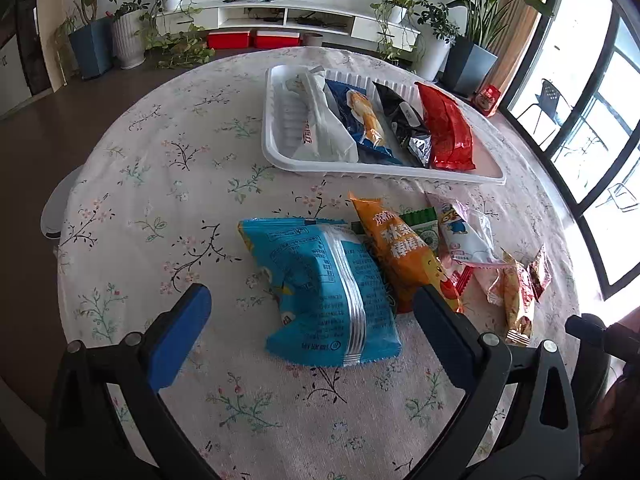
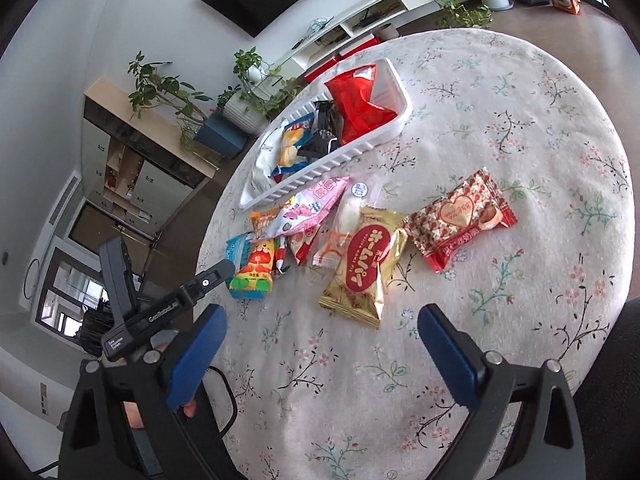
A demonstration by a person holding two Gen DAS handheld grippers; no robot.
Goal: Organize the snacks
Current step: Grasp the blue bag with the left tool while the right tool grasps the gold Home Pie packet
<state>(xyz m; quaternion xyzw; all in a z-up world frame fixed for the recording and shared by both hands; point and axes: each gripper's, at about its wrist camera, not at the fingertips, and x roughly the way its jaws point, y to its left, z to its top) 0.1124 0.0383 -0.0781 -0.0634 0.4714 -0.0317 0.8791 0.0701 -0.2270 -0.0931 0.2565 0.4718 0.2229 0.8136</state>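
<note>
A white slatted tray point(image 1: 276, 152) point(image 2: 360, 148) on the round table holds a white pack point(image 1: 320, 128), a blue pack point(image 1: 364, 120), a black pack point(image 1: 408, 124) and a red pack point(image 1: 448, 128) point(image 2: 356, 108). Loose snacks lie in front of it: a light blue bag point(image 1: 324, 292), an orange bag point(image 1: 400, 252), a gold bag point(image 2: 364, 268) and a red heart-print bag point(image 2: 460, 220). My left gripper point(image 1: 312, 304) is open, its fingers on either side of the light blue bag. My right gripper point(image 2: 320, 324) is open just short of the gold bag.
The table wears a floral cloth point(image 1: 160, 168). Small wrapped snacks point(image 1: 516, 292) lie near its right edge. The left gripper's body point(image 2: 160, 308) shows at the table's left edge in the right wrist view. Potted plants point(image 1: 92, 40), a low white shelf point(image 1: 312, 20) and windows surround the table.
</note>
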